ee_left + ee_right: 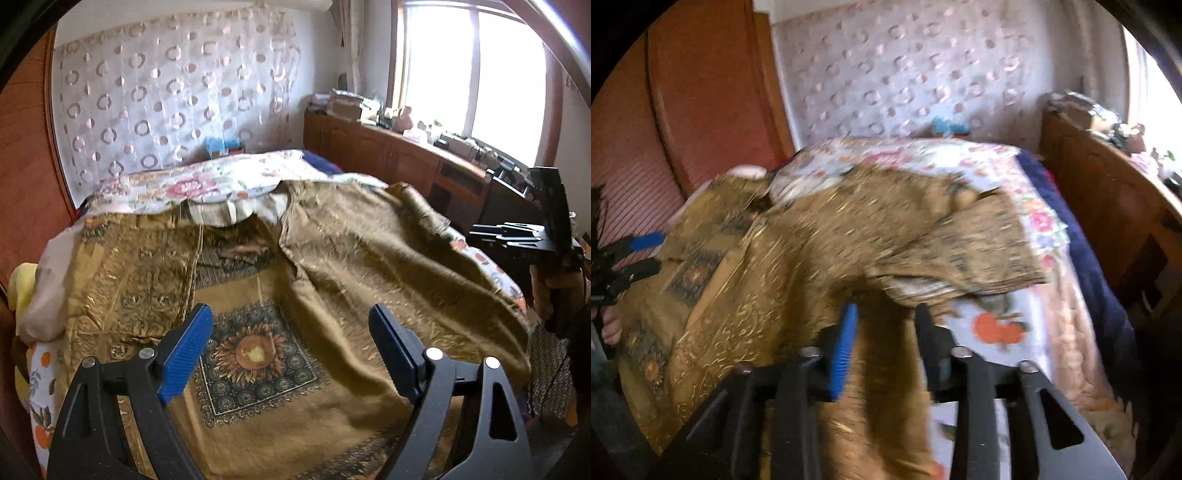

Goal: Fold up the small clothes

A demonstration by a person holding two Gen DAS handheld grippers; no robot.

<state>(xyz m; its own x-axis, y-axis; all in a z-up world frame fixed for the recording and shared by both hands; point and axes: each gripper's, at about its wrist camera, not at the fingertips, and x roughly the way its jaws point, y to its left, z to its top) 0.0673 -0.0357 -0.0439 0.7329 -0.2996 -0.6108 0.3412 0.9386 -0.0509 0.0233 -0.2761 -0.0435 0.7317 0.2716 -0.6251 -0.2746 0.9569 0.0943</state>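
Observation:
A golden-brown patterned garment lies spread on the bed, a sunflower square printed on its near part. Its right side is folded over toward the middle, and a sleeve sticks out to the right. My left gripper hangs open above the sunflower print with nothing between its blue pads; in the right wrist view the left gripper shows at the left edge. My right gripper is open at the garment's right edge, where loose fabric lies between its parted fingers. In the left wrist view the right gripper is seen side-on.
A floral sheet covers the bed, and a pale pillow lies at the garment's far end. A wooden headboard stands on the left. A cluttered wooden cabinet runs under the window. A navy blanket lines the bed's right side.

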